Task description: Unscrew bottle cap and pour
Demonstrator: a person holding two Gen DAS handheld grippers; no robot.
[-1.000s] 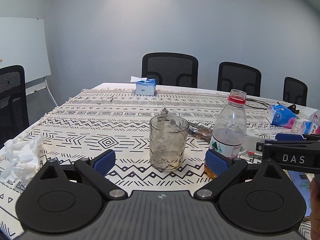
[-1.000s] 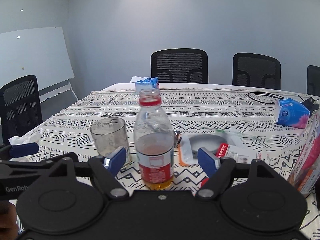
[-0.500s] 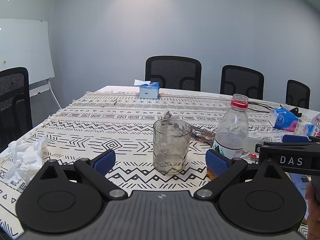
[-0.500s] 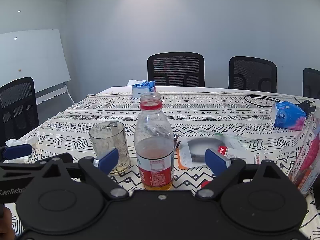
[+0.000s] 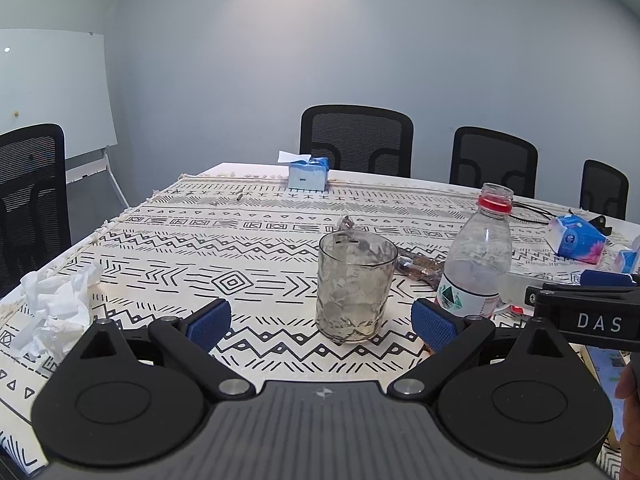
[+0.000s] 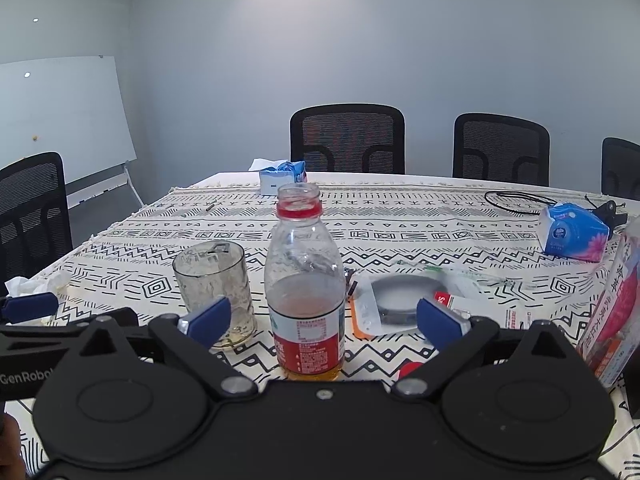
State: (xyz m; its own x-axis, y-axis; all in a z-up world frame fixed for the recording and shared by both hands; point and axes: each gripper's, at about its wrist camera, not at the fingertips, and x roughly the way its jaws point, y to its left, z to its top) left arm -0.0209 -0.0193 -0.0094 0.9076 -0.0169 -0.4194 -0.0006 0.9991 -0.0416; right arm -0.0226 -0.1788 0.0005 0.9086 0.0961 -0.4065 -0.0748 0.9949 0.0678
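Patterned black-and-white cloth covers the surface (image 6: 400, 216), which is seen from both wrist views. Nearest in the left wrist view, the left hand-held gripper (image 5: 322, 322) is held with its blue pads spread wide and nothing between them; the glass (image 5: 354, 286) stands just beyond the gap, at 12 o'clock. The bottle (image 5: 478, 256) is seen at 2 o'clock from that gripper, upright, its mouth uncapped and a red ring left on the neck. Crumpled tissue (image 5: 56, 308) lies at 9 o'clock near the cloth's edge.

In the right wrist view, the right hand-held gripper (image 6: 322, 320) is likewise spread, with the bottle (image 6: 306, 284) standing between the pads but touched by neither; amber liquid is seen in its lower part. The glass (image 6: 214, 288) stands just beside the bottle, at 10 o'clock, with a little liquid at its bottom. A plastic package (image 6: 404, 300) lies at 1 o'clock. Farther off, a blue tissue pack (image 6: 574, 232) lies at 2 o'clock, a tissue box (image 6: 280, 176) at 12 o'clock, and black chairs (image 6: 346, 138) are lined along the far side.
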